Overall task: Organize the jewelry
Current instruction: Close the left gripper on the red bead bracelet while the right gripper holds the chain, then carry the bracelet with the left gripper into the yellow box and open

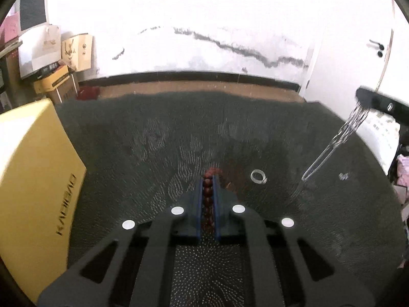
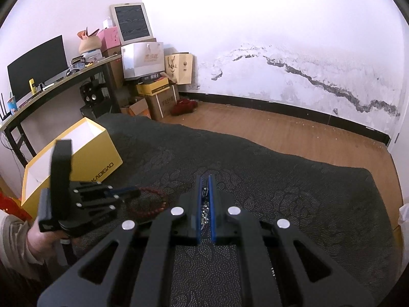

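My left gripper (image 1: 208,181) pinches the red bead bracelet (image 1: 207,192), my right gripper (image 2: 204,181) clamps a silver chain (image 1: 334,140) over the dark blanket (image 1: 153,140).

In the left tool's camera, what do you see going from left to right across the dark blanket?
Yellow box → red beads in the left tool → ring → silver chain hanging from the right tool → a small shiny piece.
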